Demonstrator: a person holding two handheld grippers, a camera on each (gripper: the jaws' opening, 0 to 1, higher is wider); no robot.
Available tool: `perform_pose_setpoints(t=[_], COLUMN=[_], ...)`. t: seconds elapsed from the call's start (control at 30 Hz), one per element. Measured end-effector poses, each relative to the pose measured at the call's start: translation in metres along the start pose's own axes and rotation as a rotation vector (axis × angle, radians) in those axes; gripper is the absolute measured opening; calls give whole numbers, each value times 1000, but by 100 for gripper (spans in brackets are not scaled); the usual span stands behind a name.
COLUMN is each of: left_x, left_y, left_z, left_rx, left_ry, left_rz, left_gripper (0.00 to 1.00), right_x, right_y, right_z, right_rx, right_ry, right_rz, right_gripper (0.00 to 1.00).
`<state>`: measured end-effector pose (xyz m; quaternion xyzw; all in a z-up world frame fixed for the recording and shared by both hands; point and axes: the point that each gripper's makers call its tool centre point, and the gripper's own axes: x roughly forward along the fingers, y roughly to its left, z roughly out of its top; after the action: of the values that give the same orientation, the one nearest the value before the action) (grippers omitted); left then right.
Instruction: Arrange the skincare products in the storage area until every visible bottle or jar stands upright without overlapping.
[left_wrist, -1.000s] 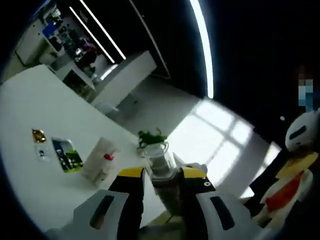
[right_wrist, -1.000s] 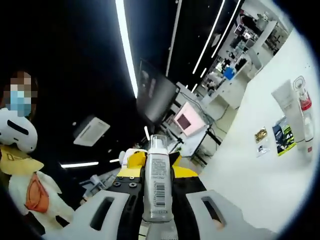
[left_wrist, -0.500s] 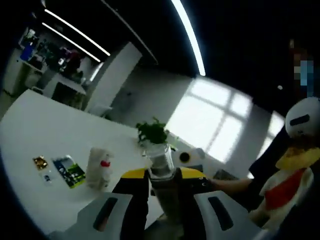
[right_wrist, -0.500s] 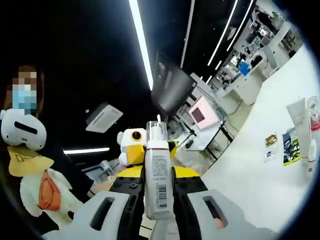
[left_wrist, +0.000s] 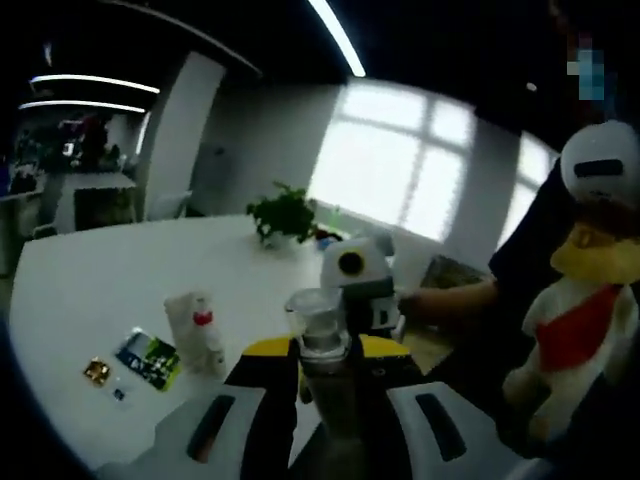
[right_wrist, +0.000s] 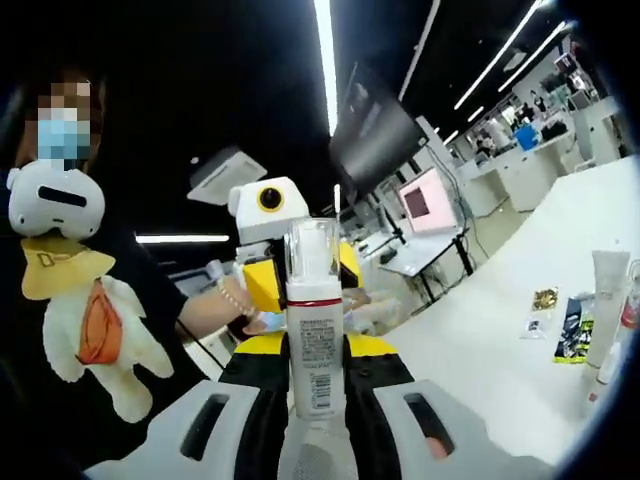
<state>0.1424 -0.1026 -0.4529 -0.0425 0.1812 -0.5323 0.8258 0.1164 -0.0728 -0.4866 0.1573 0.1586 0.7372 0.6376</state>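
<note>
- In the air above the white table (left_wrist: 90, 290), well off the surface, you hold 2 bottles, 1 per tool.
- Your left gripper (left_wrist: 322, 360) is clenched on a dark bottle (left_wrist: 322, 345) with a clear cap; it stands upright between the jaws.
- Your right gripper (right_wrist: 313, 365) is clenched on a white bottle (right_wrist: 313, 340) with a red band and clear cap, barcode label facing the camera.
- On the table, a white tube (left_wrist: 183, 325) and a red-capped bottle (left_wrist: 207, 335) stand just beside each other, near some flat packets (left_wrist: 148, 358).
- Risk: those 2 stand close; come down too near and your jaws likely knock them over.
- Risk: both held bottles are tall and narrow; let go while tilted and they probably topple or roll off.
- Risk: both hands are up close together; they may clash on the way down.
- Risk: set either on the packets and it overlaps, likely wobbles.
</note>
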Motion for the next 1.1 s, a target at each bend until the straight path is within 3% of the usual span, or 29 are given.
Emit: perform_pose_setpoints(t=[0.13,0.2,0.3,0.47,0.6,0.77,0.87,1.1], left_x=[4,6,9,14,16,15,20,23], left_y=[1,2,4,4,1,7,2,3], left_z=[-6,-6,-8,-13,-16,-40,-36,-38], left_rx=[43,60,105,263,296,431,423,438], left_ry=[58,70,100,174,225,405,376,402], left_rz=[-10,-12,-10,-17,-38,-39,-55,-81], left_gripper=[16,15,16,18,19,23,23,23], right_x=[-1,-4,-5,-10,-12,-16,-16,-17], right_y=[-4,-10,-12,-18,-19,-22,-25,-33], right_z=[-6,-11,-10,-14,-18,-21,-25,-27], right_rx=[-40,-150,-161,-206,-237,-249,-255,-364], right_ry=[48,90,78,92,109,114,130,161], right_rz=[-21,-58,-71,-90,-95,-109,-115,-161], right_gripper=[20,19,19,19,19,19,19,19])
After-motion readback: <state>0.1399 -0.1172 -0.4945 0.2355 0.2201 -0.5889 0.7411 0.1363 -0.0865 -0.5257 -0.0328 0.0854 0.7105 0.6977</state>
